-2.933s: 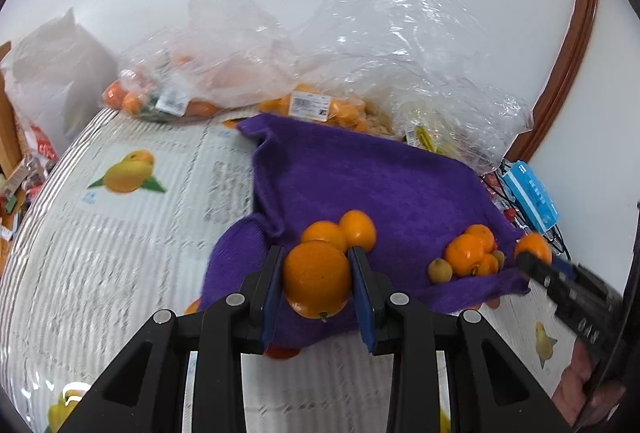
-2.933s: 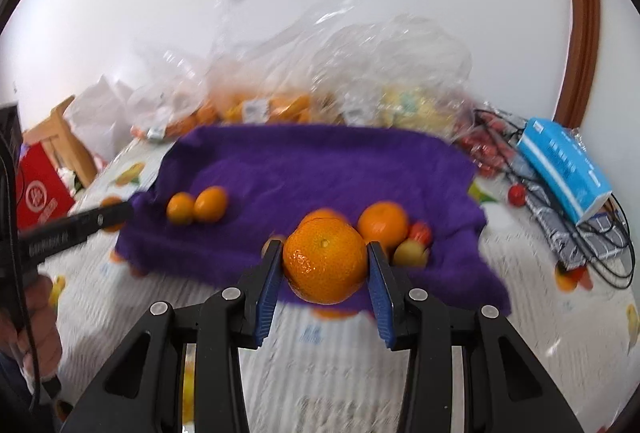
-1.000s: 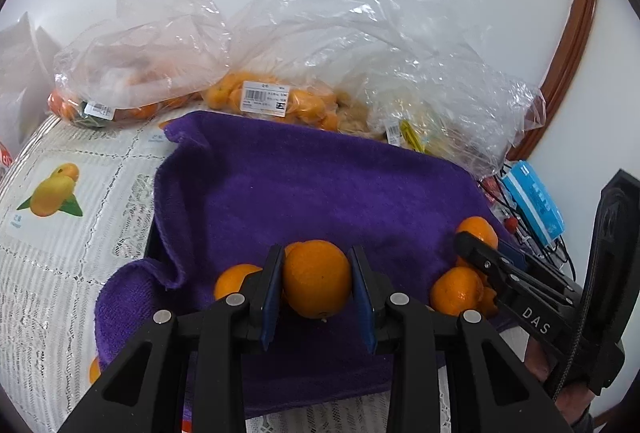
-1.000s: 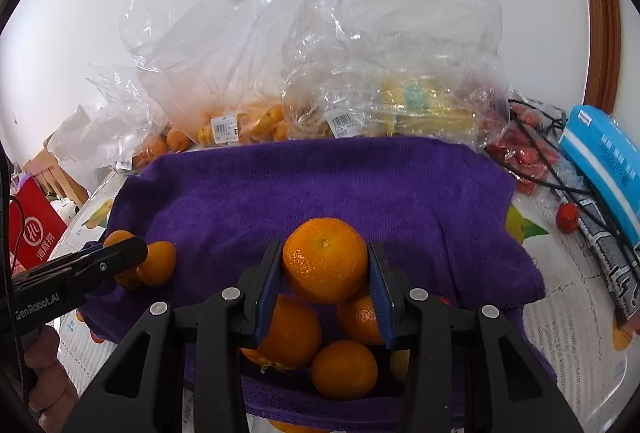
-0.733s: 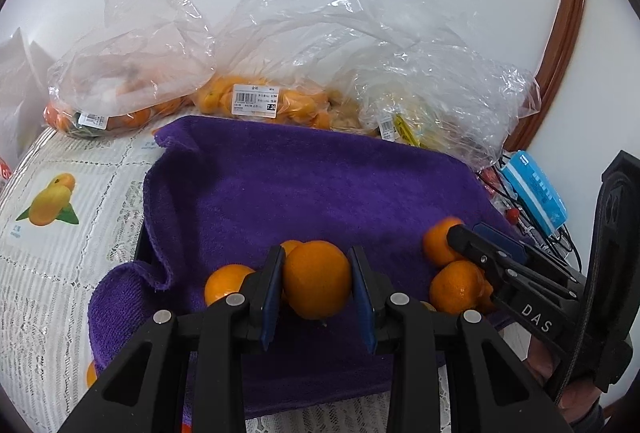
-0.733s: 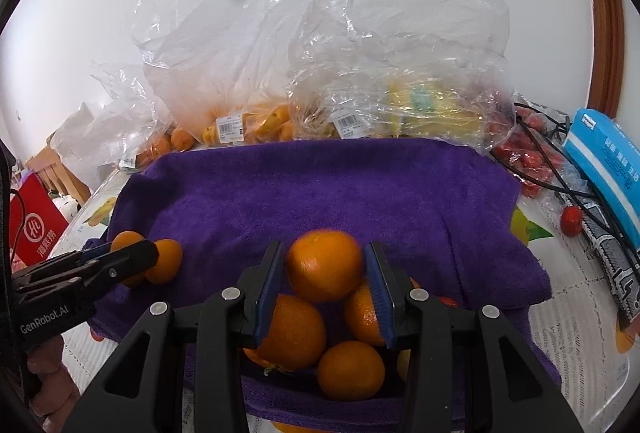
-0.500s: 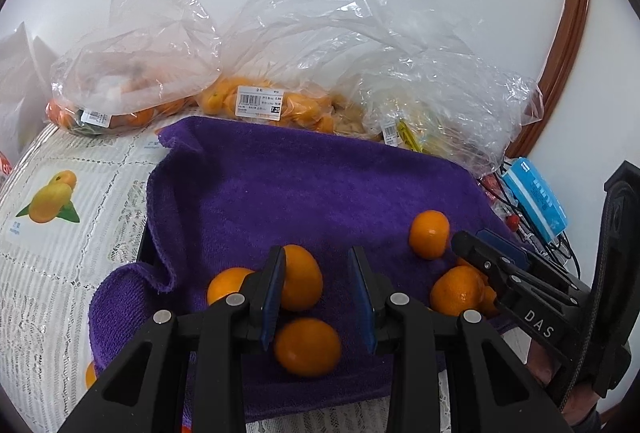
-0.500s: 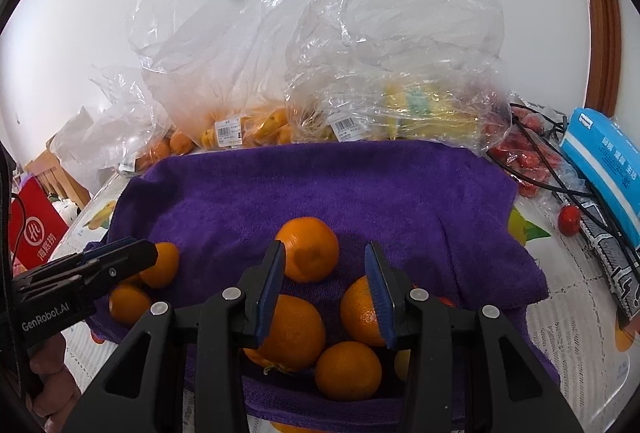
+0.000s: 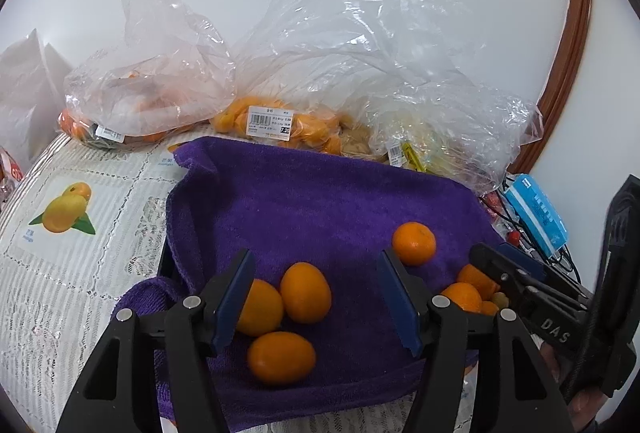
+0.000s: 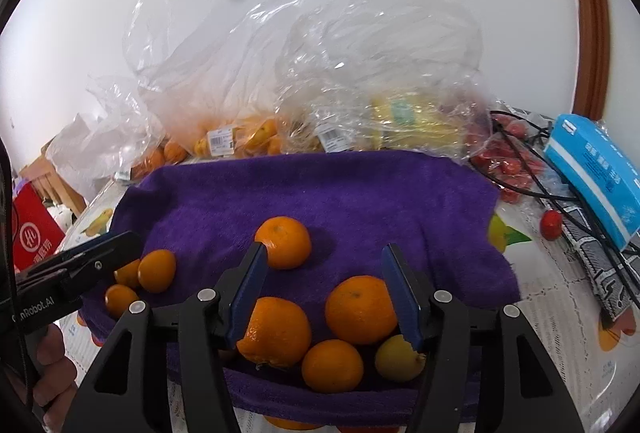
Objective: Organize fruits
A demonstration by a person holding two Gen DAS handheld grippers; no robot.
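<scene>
Each gripper is a black plastic frame with triangular cut-outs in its arms and silver round screw heads at the joints. The left gripper (image 9: 316,297) and the right gripper (image 10: 322,285) both carry flat blue pads (image 9: 236,297) on the inner faces of their fingers. White lettering marks the bodies: "DAS" on one side, "GenRobot.AI" on the other.
</scene>
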